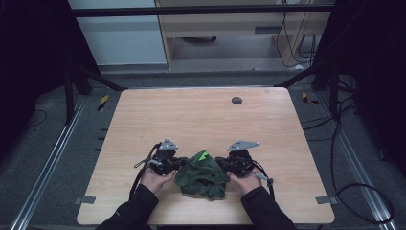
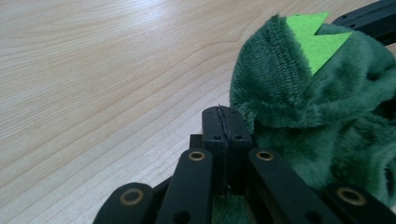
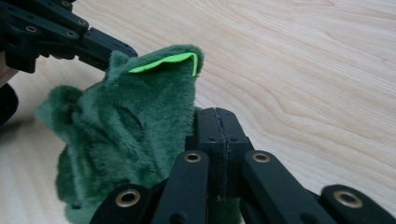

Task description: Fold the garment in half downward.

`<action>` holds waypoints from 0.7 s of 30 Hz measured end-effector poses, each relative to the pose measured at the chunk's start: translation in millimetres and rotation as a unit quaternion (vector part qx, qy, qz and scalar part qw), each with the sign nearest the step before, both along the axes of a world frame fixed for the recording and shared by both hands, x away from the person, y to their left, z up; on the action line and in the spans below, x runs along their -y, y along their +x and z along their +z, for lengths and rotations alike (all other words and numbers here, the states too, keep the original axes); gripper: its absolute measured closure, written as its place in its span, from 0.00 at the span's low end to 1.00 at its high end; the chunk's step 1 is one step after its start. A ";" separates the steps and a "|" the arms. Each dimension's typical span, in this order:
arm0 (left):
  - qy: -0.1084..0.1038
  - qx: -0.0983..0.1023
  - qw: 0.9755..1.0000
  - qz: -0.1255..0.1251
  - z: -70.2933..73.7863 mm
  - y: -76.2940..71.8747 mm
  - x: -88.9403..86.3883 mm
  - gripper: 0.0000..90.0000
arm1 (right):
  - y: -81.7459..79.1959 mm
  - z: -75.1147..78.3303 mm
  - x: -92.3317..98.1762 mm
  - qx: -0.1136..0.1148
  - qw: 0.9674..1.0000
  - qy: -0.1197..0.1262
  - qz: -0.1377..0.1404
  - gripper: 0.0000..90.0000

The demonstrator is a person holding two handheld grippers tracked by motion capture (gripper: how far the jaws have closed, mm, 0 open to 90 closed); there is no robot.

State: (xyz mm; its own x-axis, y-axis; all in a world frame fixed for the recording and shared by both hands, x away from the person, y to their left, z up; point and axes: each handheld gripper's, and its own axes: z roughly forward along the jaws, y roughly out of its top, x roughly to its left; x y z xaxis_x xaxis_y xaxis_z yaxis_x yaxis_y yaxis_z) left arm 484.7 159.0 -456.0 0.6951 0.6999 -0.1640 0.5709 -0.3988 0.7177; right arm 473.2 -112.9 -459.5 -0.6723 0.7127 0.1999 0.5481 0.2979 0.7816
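Observation:
A crumpled dark green plush cloth (image 1: 202,175) with a bright green felt patch (image 1: 204,155) is heaped near the table's front edge, between my two grippers. My left gripper (image 1: 178,164) sits against the cloth's left side. In the left gripper view its jaws (image 2: 224,116) are shut tip to tip, with the cloth (image 2: 317,102) pressed against their right side and some green showing underneath. My right gripper (image 1: 225,164) touches the cloth's right side, also shut (image 3: 218,121), with the cloth (image 3: 130,126) bulging on its left. The left gripper (image 3: 56,35) reaches behind the cloth's peak.
The wooden table (image 1: 201,115) stretches bare beyond the cloth, with a small dark round disc (image 1: 236,100) near its far edge. Black frame bars and cables surround the table. The person's hands and dark sleeves (image 1: 136,206) come in over the front edge.

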 end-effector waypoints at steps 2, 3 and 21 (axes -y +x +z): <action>-0.005 0.000 1.000 -0.006 2.1 -3.8 -1.1 1.00 | -2.6 1.0 -0.3 0.001 1.000 0.003 0.004 1.00; -0.006 0.001 1.000 -0.010 3.1 -6.5 -1.2 1.00 | -3.5 1.7 -0.4 0.000 1.000 0.005 0.006 1.00; 0.018 -0.005 1.000 -0.002 -6.4 -9.9 2.6 1.00 | -5.9 -2.5 -0.8 0.003 1.000 -0.011 0.000 1.00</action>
State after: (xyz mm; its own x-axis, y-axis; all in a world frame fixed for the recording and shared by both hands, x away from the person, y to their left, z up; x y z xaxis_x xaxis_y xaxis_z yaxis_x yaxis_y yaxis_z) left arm 474.8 156.4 -462.4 0.6962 0.7029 -0.1459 0.5768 -0.4267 0.6966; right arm 467.3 -112.2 -462.1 -0.6737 0.7167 0.1804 0.5431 0.3146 0.7785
